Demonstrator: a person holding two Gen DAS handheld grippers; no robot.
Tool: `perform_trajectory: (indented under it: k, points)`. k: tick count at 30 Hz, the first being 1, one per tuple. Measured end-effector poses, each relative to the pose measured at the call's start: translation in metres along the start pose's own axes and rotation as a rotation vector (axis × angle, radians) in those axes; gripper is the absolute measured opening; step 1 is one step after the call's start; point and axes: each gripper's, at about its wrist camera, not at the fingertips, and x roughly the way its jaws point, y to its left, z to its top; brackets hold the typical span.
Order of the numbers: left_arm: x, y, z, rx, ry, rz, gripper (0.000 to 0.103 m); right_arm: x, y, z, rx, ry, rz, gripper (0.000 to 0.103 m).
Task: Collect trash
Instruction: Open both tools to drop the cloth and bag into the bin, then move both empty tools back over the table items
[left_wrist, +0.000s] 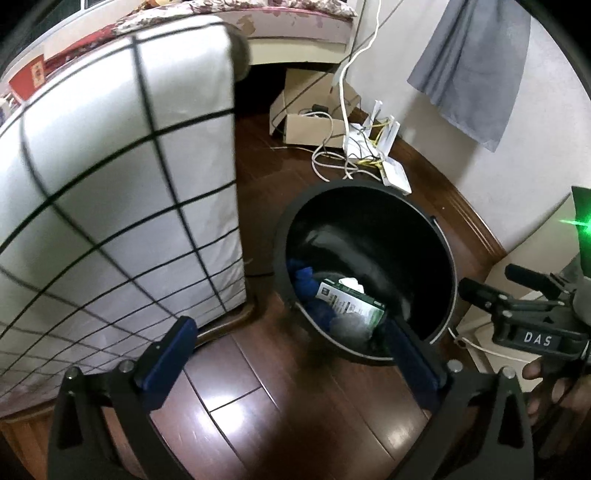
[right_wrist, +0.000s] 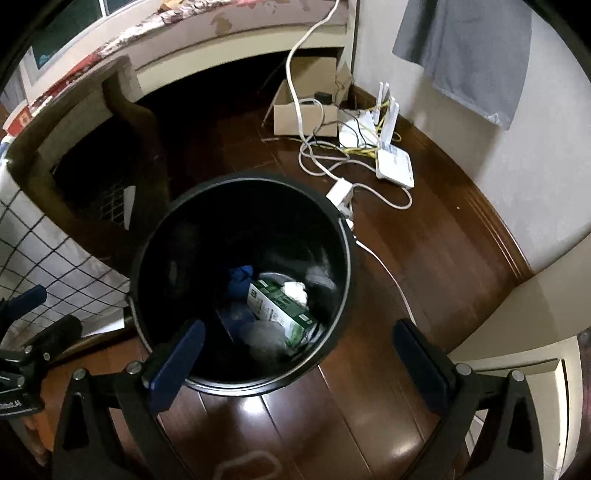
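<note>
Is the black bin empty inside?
No, the bin holds a green box, something blue and white crumpled paper.

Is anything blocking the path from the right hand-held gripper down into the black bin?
Nothing visible does. The right hand-held gripper is open and empty above the black bin, whose mouth has no lid. Inside lie a green-and-white carton, a blue item and crumpled white paper.

Each gripper is a black frame with round silver screws and two fingers faced with dark blue pads. At the right edge of the left wrist view, the right gripper (left_wrist: 484, 282) carries white letters "DAS"; a hand (left_wrist: 554, 387) shows below it.
</note>
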Motion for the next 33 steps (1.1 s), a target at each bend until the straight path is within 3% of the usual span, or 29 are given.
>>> perform_trajectory:
  k: [12, 21, 33]
  points:
    - [-0.035, 0.030, -0.019, -0.046, -0.081, 0.029, 0.102, -0.027, 0.036, -0.013, -0.050, -0.037, 0.022, 0.102]
    - [-0.066, 0.052, -0.027, -0.017, -0.134, 0.053, 0.102, -0.056, 0.077, -0.017, -0.110, -0.100, 0.042, 0.102]
    - [-0.107, 0.111, -0.028, -0.142, -0.192, 0.088, 0.102, -0.095, 0.143, -0.008, -0.201, -0.194, 0.107, 0.102]
